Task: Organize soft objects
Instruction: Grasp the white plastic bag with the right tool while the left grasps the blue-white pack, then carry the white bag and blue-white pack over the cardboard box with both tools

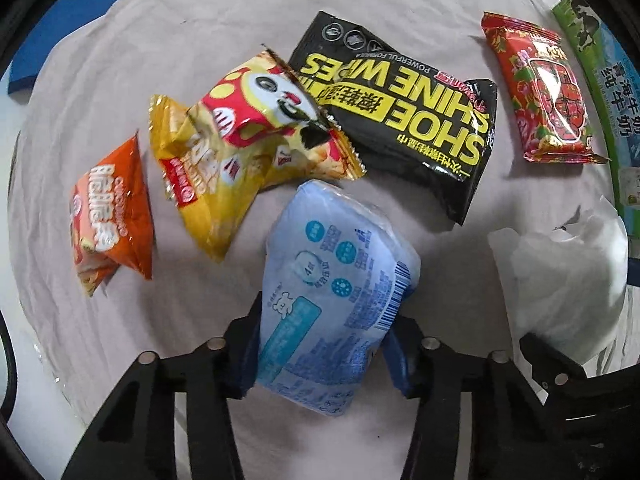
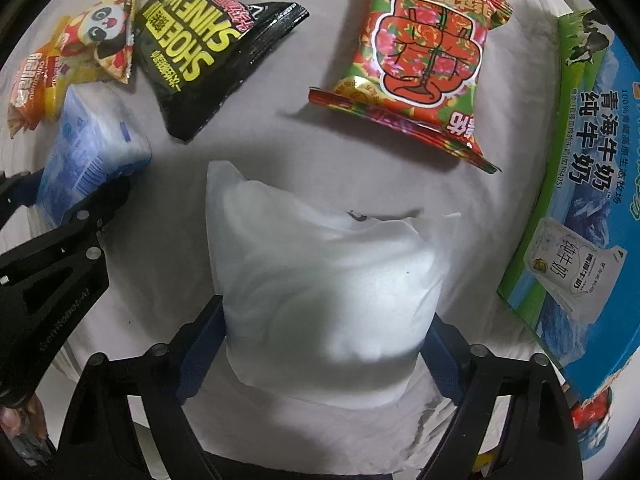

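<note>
At the far left of the cloth-covered surface (image 1: 120,60) lies a small orange snack packet (image 1: 114,210), just beside a yellow snack bag (image 1: 224,160) printed with a panda face, whose right edge overlaps the black shoe shine wipes pack (image 1: 404,120). Nearer than these, the left hand-held gripper (image 1: 324,344) is clamped on a pale blue tissue pack (image 1: 336,300), its blue-padded fingers (image 1: 248,344) pressing both sides of the pack's near end while the far end points toward the yellow bag and the black pack. To the right, in the right wrist view, the right hand-held gripper (image 2: 324,344) is closed on a soft white pouch (image 2: 324,280), gripped at its near end between blue pads, the pouch resting on the cloth. Beyond the pouch lies a red floral snack packet (image 2: 420,60), well apart from the black pack. At the far right edge lies a blue and green milk carton box (image 2: 580,200), flat, printed with cows and a white milk bag.
</note>
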Available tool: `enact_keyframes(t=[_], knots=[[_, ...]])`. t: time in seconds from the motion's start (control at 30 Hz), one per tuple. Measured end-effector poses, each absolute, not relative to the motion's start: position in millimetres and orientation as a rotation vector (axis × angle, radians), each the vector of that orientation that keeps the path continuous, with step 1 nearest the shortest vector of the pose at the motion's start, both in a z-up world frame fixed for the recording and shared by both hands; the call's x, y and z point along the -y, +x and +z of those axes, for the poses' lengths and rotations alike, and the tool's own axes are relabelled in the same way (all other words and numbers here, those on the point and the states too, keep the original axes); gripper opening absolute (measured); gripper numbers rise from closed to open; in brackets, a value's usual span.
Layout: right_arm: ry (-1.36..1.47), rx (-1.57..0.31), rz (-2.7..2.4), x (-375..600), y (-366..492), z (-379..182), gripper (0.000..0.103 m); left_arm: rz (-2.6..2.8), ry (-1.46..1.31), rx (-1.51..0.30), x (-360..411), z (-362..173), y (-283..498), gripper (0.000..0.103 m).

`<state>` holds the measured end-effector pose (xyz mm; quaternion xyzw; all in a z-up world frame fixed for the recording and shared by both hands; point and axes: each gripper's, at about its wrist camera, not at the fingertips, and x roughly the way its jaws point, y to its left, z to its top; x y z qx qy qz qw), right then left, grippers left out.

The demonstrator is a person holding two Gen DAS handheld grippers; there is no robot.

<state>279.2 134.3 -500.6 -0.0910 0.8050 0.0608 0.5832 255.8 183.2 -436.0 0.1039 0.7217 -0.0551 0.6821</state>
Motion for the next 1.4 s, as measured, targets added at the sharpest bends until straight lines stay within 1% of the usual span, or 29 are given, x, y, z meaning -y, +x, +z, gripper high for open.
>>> enact_keyframes(t=[0.2, 0.33, 0.53, 0.77, 0.9, 1.03, 1.07, 1.1, 1.23, 1.4], knots=[[-0.211, -1.838, 0.154, -134.7, 268.4, -487.6, 0.077, -0.072, 0.161, -1.609, -185.7, -429.3, 229.8, 0.042], [-0.201, -1.806, 0.159, -124.3, 260.7, -478.1, 0.073, -0.042, 0.084, -1.595, -189.9, -423.9, 214.0, 0.042], [-0.159, -1.765, 0.184, -118.0, 241.5, -456.4, 0.071, -0.021, -0.006, -1.564, -199.9, -401.8, 186.2, 0.042], [-0.103, -1.705, 0.219, -108.1, 223.6, -414.4, 0.071, -0.006, -0.122, -1.525, -216.9, -358.5, 156.9, 0.042], [-0.062, -1.650, 0.234, -92.9, 211.9, -379.0, 0.071, -0.018, -0.170, -1.484, -219.7, -320.3, 146.8, 0.042], [-0.024, -1.582, 0.246, -72.2, 206.6, -329.5, 0.071, -0.045, -0.207, -1.420, -219.4, -275.9, 151.7, 0.042], [-0.011, -1.566, 0.245, -68.0, 209.6, -316.3, 0.071, -0.052, -0.209, -1.406, -218.2, -276.1, 165.3, 0.042], [0.006, -1.544, 0.245, -58.6, 207.5, -302.4, 0.071, -0.059, -0.214, -1.391, -214.5, -264.6, 171.7, 0.042], [0.048, -1.465, 0.231, -29.6, 202.8, -259.6, 0.071, -0.108, -0.223, -1.320, -186.6, -231.4, 182.7, 0.042], [0.099, -1.363, 0.186, 21.3, 200.3, -220.6, 0.071, -0.168, -0.192, -1.216, -143.2, -182.3, 184.7, 0.042]])
